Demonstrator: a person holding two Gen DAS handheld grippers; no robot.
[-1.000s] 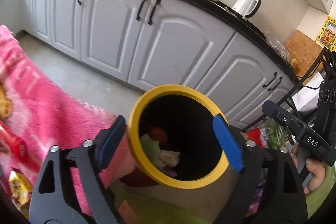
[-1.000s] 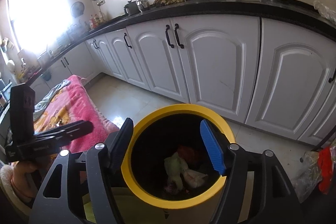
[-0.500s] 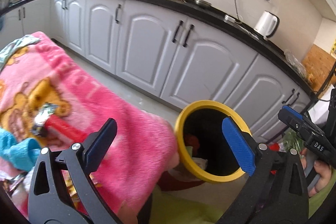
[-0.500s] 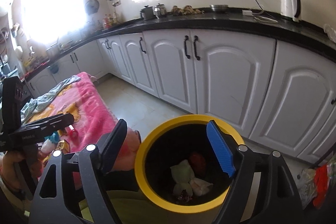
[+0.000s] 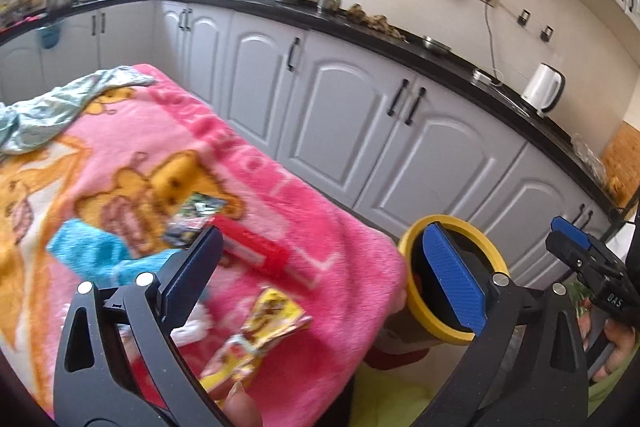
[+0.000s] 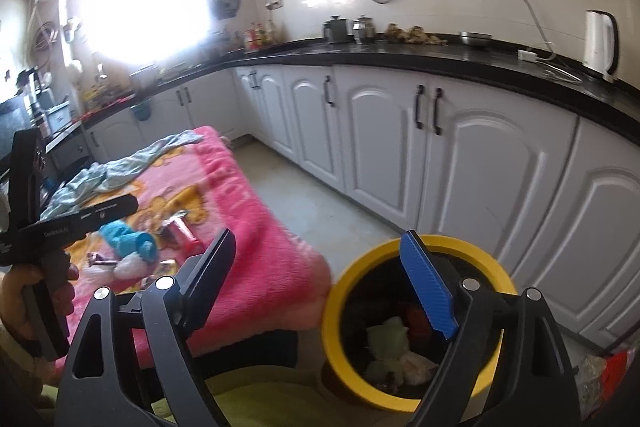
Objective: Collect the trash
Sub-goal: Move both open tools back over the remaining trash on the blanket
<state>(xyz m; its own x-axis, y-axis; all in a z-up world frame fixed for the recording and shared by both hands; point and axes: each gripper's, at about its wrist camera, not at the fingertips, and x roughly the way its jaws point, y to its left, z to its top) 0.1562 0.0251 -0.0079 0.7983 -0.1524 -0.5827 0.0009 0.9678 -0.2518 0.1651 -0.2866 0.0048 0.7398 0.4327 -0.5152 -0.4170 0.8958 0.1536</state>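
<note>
Over the pink blanket both grippers angled downward — the left gripper gaped empty, the right gripper was opening, empty — beside the yellow-rimmed bin holding crumpled trash.

Right tool opening, empty, above yellow-rimmed bin, pink blanket

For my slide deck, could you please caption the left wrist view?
Empty, open hand-held gripper above a pink blanket strewn with wrappers, yellow-rimmed bin alongside.

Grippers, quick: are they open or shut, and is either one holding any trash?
Left gripper: jaws wide open, holding nothing.
Right gripper: jaws opening, nothing between them.
</note>
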